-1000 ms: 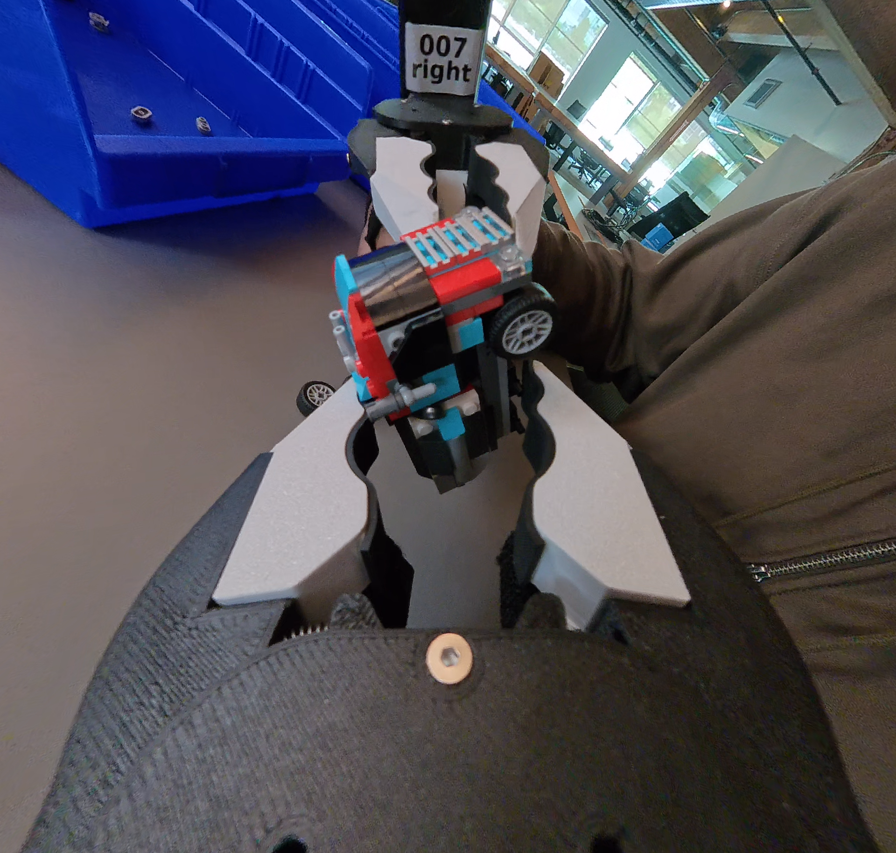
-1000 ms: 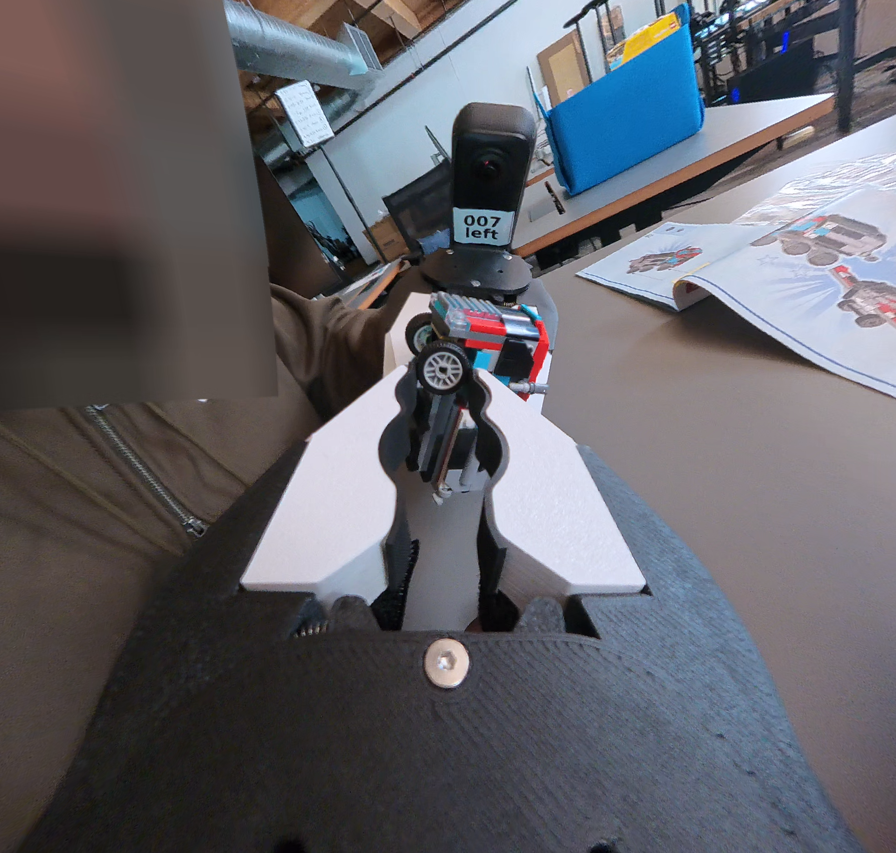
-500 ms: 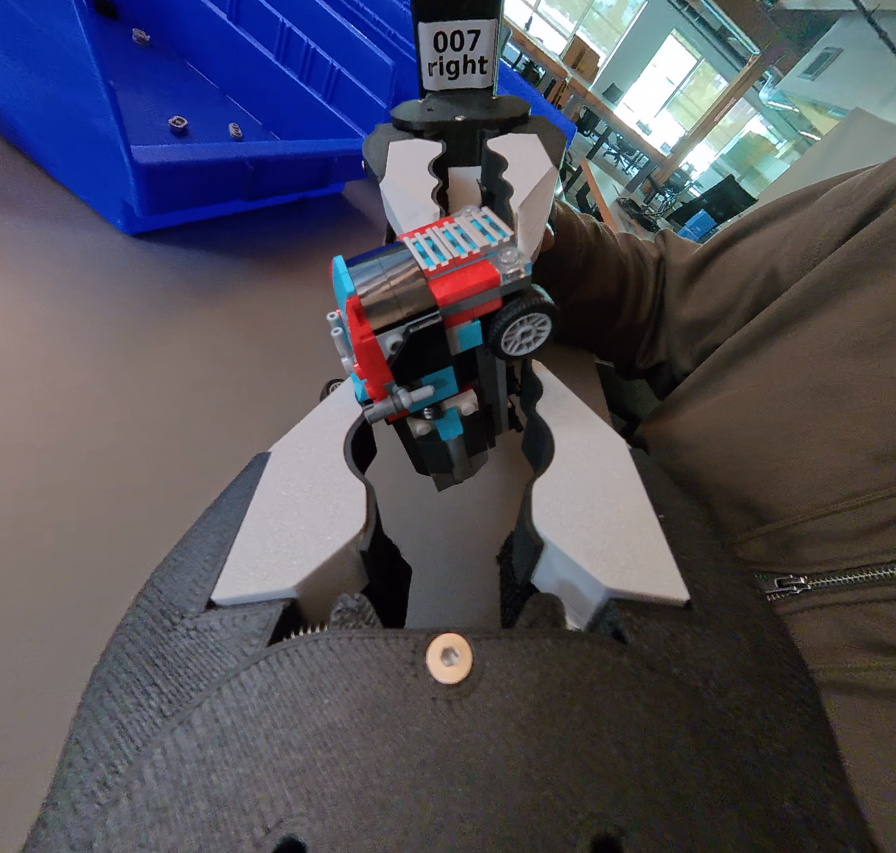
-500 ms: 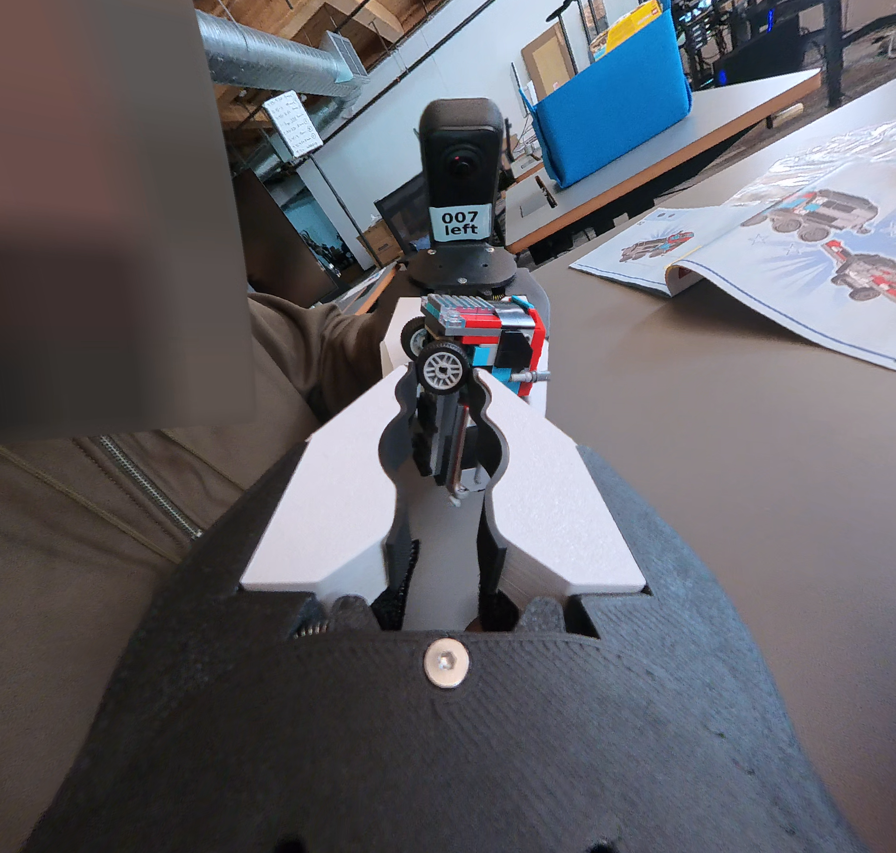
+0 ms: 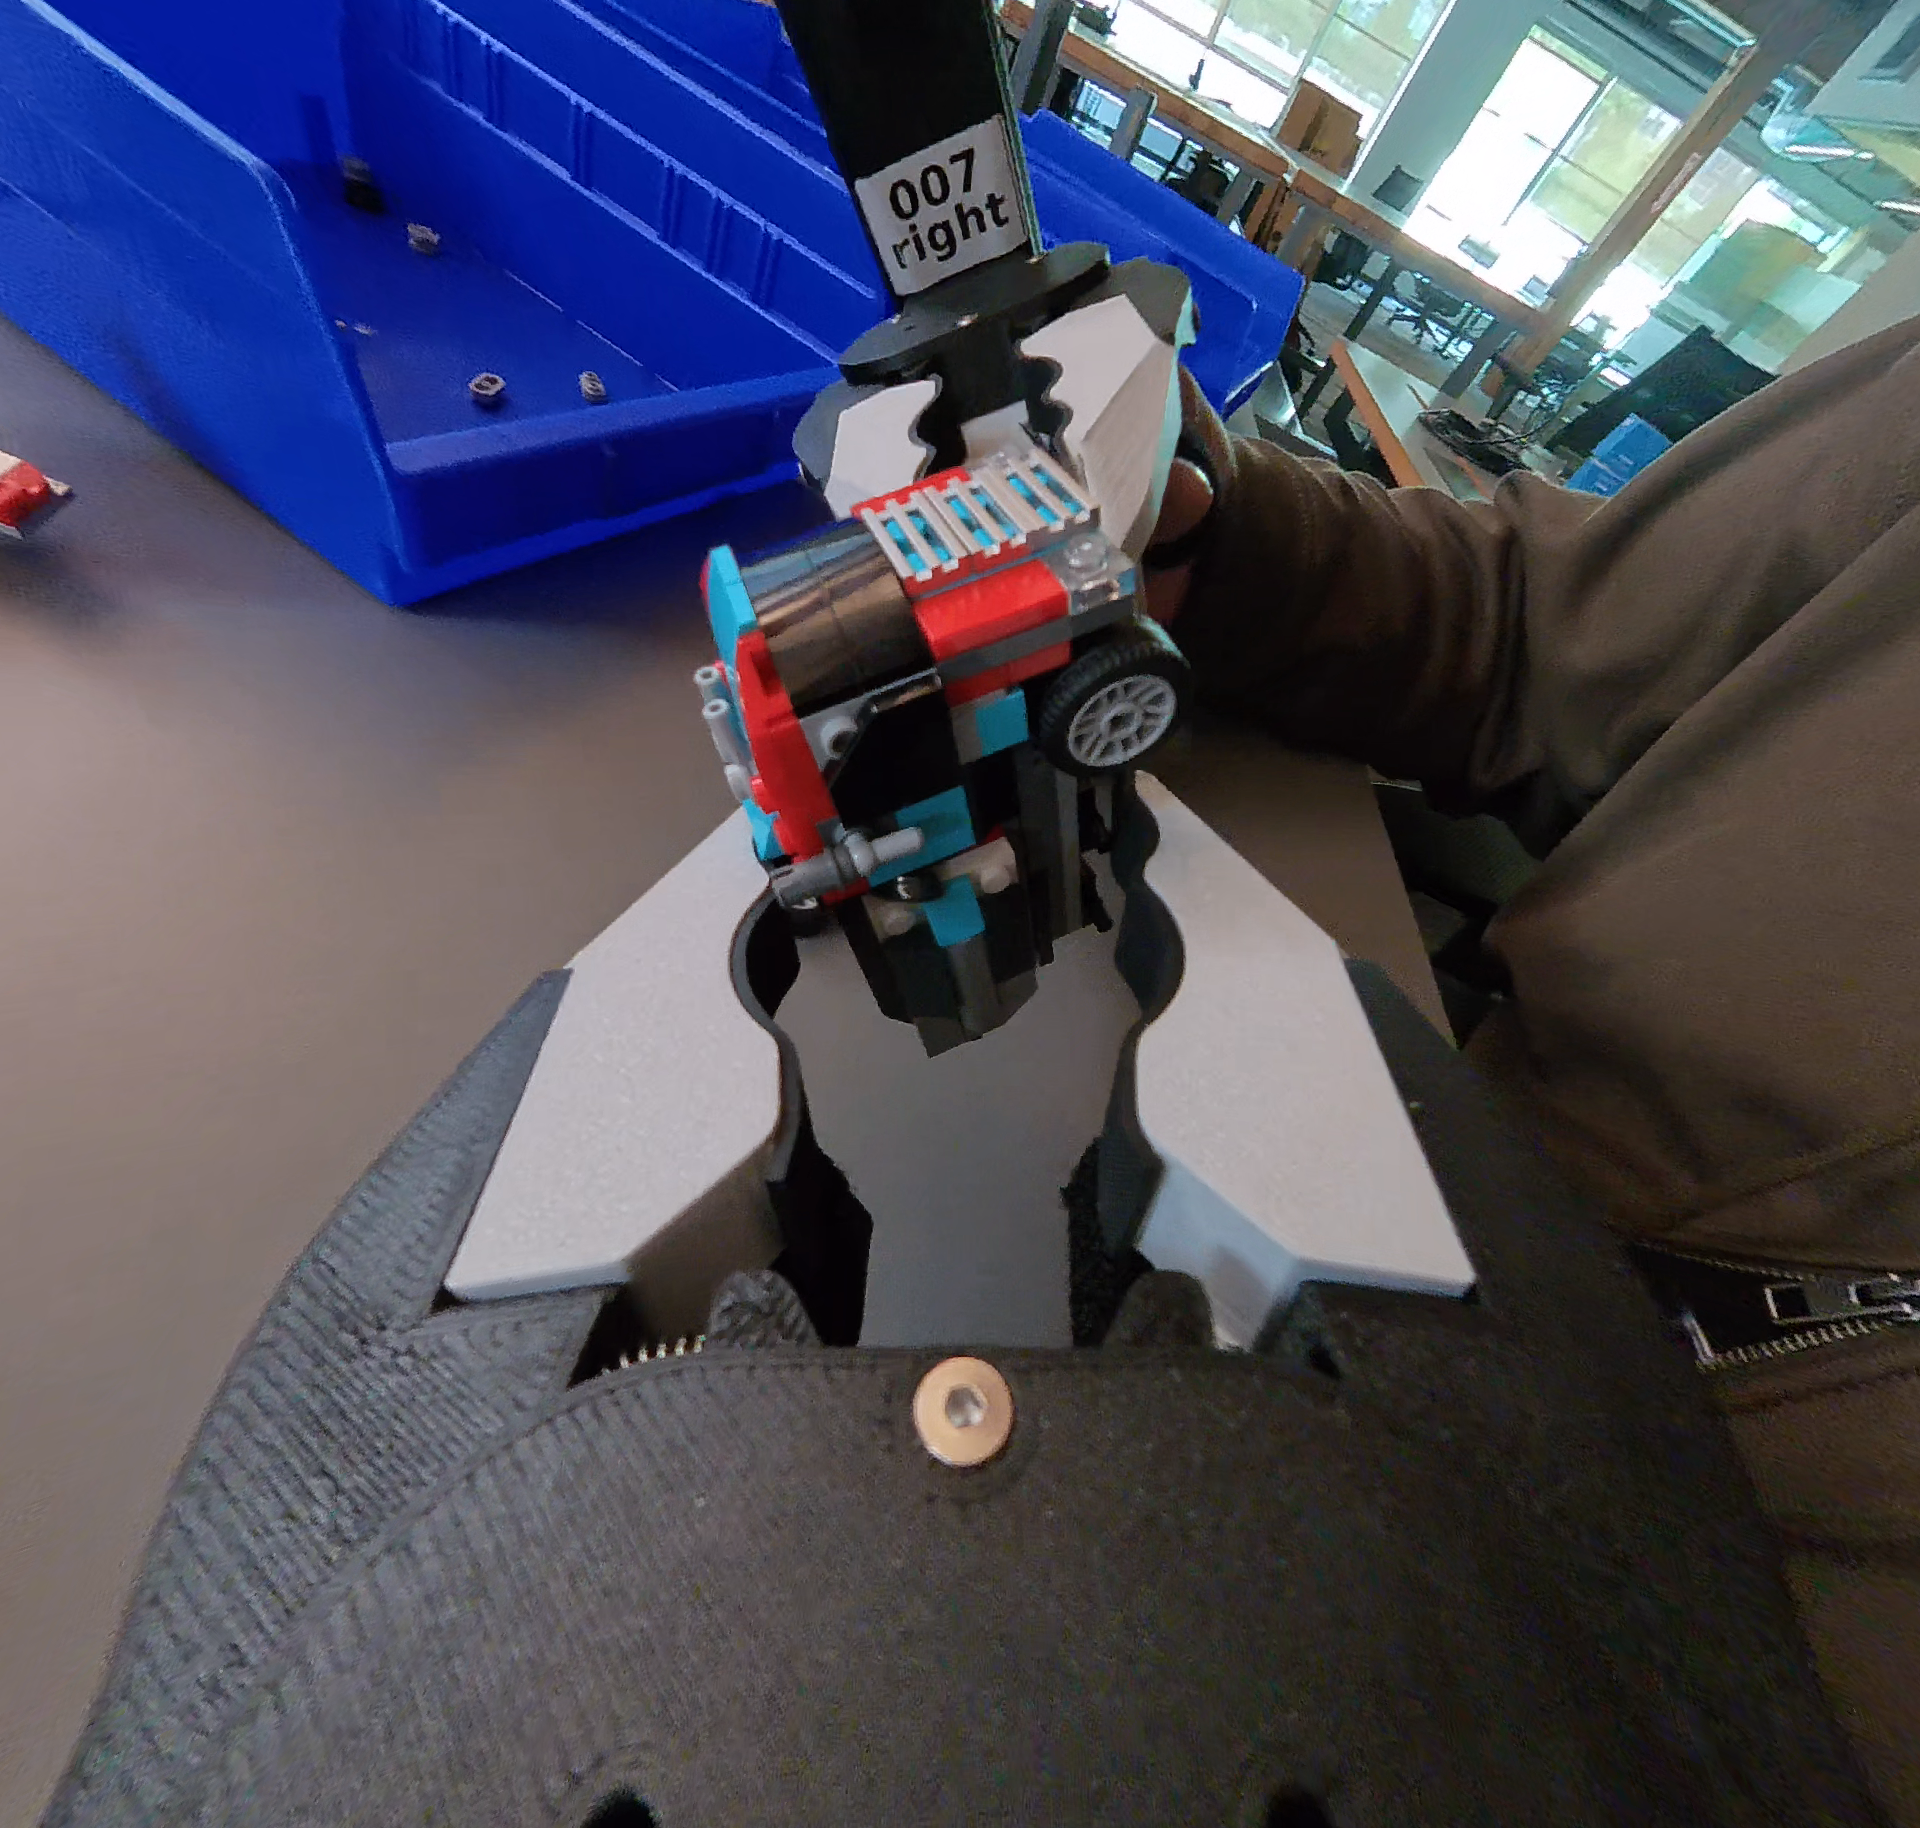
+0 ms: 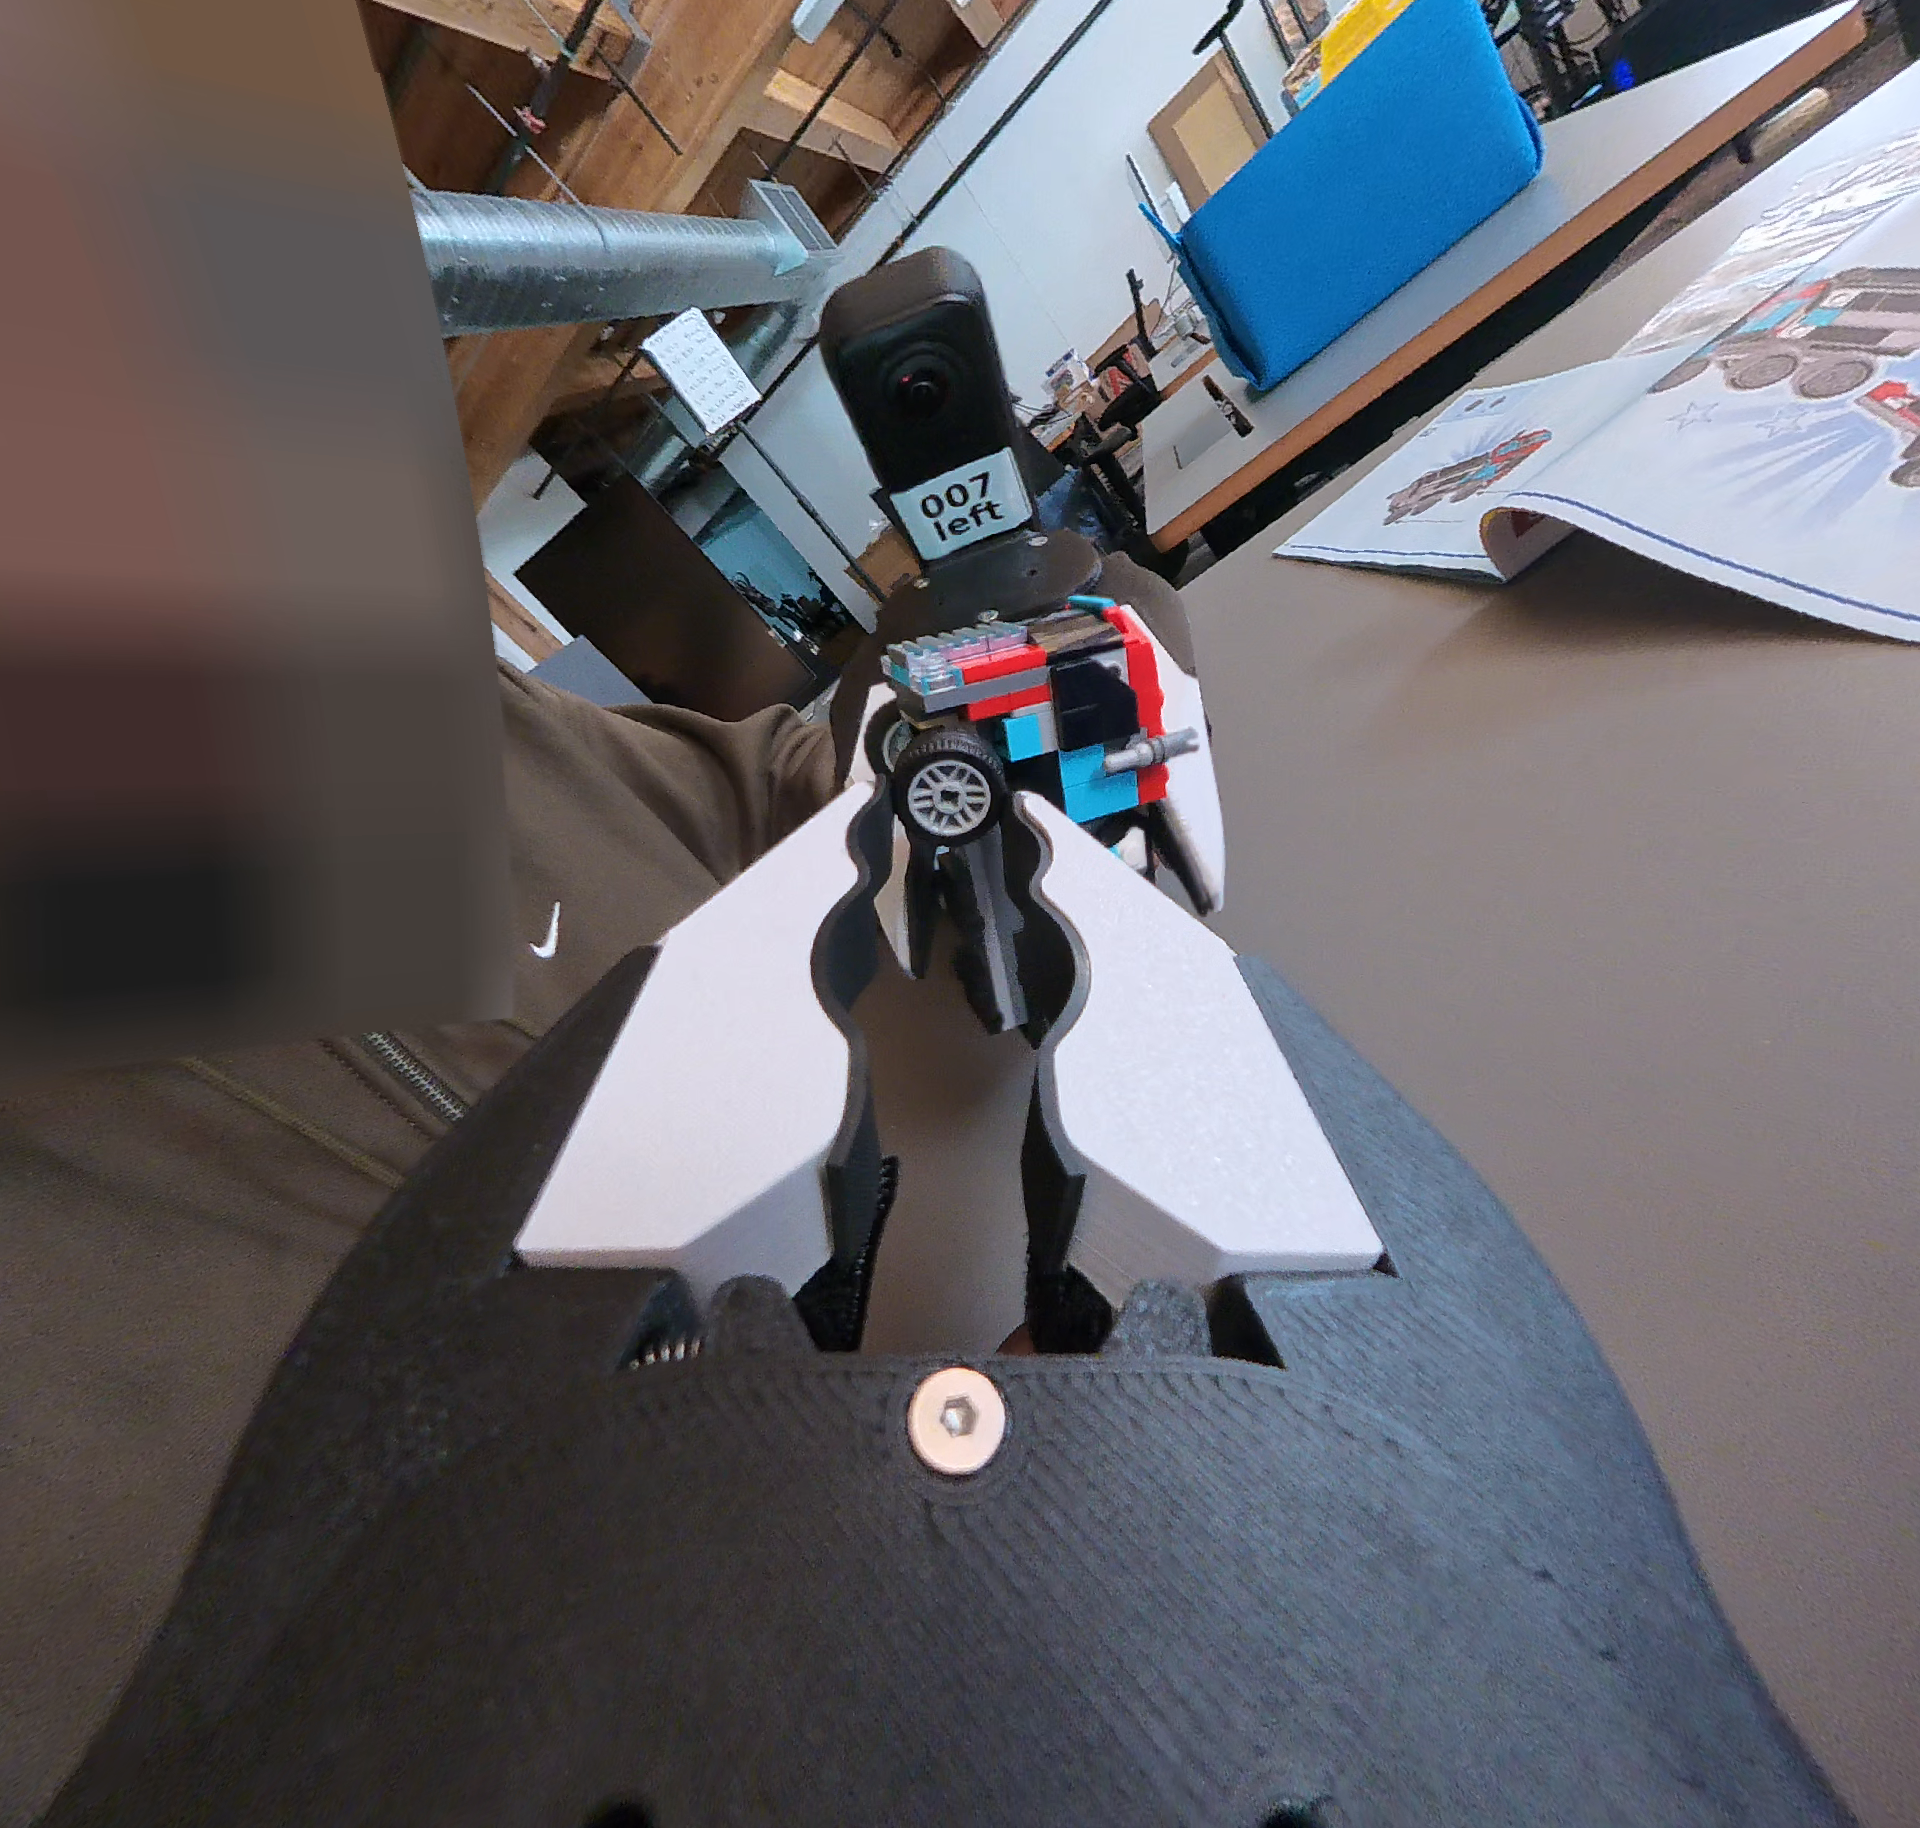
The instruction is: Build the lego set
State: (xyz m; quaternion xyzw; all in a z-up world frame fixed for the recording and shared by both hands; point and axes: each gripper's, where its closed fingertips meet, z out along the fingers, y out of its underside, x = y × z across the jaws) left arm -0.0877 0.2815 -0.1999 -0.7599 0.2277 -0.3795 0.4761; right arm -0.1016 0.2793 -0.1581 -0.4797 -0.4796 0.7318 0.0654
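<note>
A toy truck of red, teal and black bricks is held up above a grey table, between two facing grippers. The right gripper is closed on the truck's narrow black chassis, just under a grey-spoked wheel. The left gripper is spread wide around the cab end; whether its pads press cannot be told. A blue bin stands behind, an open instruction booklet lies beside, and a person's brown sleeve borders the scene.

Blue bins, open booklet, perhaps instructions.
</note>
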